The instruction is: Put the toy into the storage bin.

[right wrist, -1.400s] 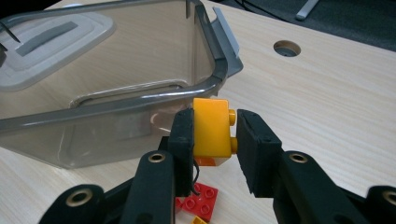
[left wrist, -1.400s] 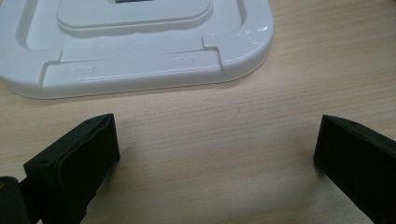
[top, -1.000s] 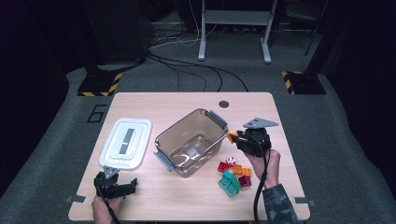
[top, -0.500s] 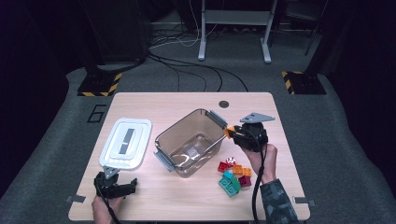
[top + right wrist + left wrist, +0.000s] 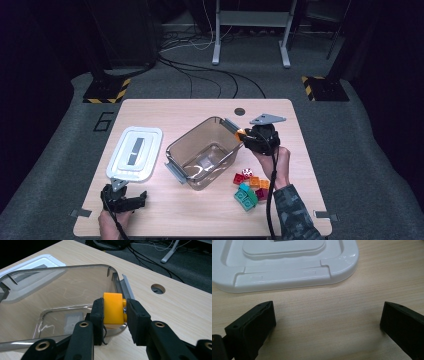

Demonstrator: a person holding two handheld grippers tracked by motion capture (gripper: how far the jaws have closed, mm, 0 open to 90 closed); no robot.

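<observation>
Between padded fingers (image 5: 136, 315), studded orange block (image 5: 113, 308)

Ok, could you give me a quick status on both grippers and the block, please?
Right gripper shut on orange block, at clear container rim. Left gripper open, empty, by white lid. Nothing in the way.

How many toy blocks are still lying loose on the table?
About 7, clustered on the table right of the clear container: red, orange, teal. Overlaps may hide some.
</observation>
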